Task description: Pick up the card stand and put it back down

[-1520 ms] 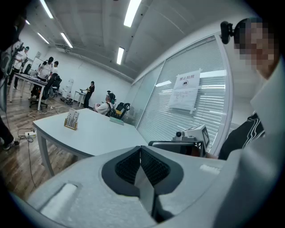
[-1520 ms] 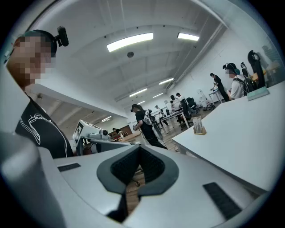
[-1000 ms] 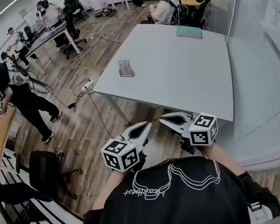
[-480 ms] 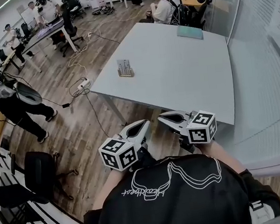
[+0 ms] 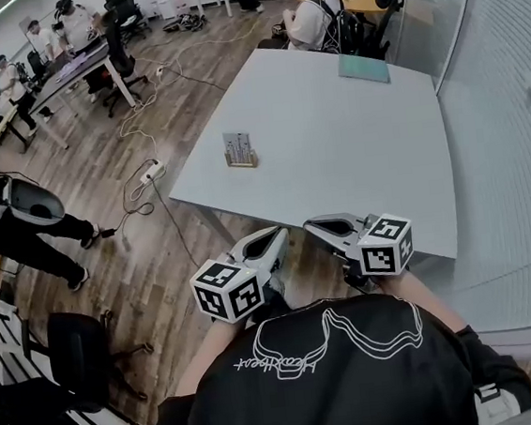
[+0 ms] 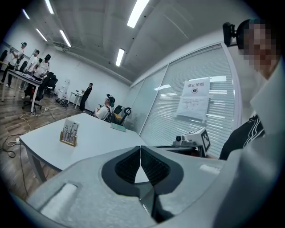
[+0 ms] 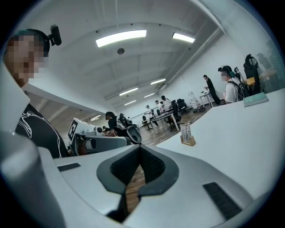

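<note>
Left tongs (image 5: 277,237): jaws together, ribbed pads meeting tip to tip in the left gripper view (image 6: 140,147), nothing between them. Touching nothing; held in the air short of the table (image 5: 334,143).

Right tongs (image 5: 312,225): jaws likewise pressed together in the right gripper view (image 7: 139,146), nothing clamped. Only wood floor shows through the gap behind the pads. Free of the table, just beside the left tongs at its 3 o'clock.

Card stand (image 5: 238,150): upright on the table, near the table's 9 o'clock edge, at about 11 o'clock from both tongs and well apart from them. It holds a printed card in a wooden base (image 6: 70,132) (image 7: 187,134).

Teal pad (image 5: 363,67): flat on the table at the far 12 o'clock edge.
</note>
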`<action>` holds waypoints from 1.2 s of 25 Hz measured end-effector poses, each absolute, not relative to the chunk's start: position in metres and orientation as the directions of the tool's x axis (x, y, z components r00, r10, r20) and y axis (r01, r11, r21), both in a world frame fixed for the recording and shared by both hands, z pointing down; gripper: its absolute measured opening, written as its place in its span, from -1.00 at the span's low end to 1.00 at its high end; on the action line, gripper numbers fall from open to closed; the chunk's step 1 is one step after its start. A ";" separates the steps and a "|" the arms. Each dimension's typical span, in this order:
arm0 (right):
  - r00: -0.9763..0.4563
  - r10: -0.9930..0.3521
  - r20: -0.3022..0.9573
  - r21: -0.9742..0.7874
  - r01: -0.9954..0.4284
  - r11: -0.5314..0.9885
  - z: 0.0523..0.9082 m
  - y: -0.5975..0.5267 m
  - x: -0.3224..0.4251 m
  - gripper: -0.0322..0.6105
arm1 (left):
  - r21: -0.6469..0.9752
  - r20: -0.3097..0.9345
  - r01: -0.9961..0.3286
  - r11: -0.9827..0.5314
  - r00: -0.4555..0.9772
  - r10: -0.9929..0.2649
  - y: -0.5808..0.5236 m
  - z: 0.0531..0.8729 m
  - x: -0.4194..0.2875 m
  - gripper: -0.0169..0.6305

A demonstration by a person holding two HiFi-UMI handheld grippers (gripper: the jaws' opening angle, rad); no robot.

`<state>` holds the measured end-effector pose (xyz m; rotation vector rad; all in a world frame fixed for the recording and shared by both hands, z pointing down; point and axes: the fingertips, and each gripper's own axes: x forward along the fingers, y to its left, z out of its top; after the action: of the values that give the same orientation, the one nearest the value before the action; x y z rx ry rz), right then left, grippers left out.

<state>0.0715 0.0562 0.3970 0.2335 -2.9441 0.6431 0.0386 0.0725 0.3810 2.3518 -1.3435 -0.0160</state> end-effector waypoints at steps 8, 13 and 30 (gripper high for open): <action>-0.970 -0.183 0.162 -0.446 -0.237 0.863 0.398 -0.019 0.021 -0.88 | 0.395 0.239 -0.790 -0.469 0.582 -0.778 -0.008 0.382 -0.014 -0.90; -0.960 -0.217 0.178 -0.463 -0.276 0.842 0.402 -0.060 -0.007 -0.88 | 0.409 0.256 -0.772 -0.485 0.608 -0.752 -0.052 0.386 -0.044 -0.90; -0.922 -0.307 0.237 -0.523 -0.387 0.760 0.431 -0.170 -0.106 -0.88 | 0.479 0.317 -0.756 -0.446 0.622 -0.716 -0.160 0.425 -0.167 -0.90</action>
<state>-0.1056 -0.1695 0.4309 0.5586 -2.8167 0.8821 -0.1669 -0.1599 0.4253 2.2559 -1.1507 0.0899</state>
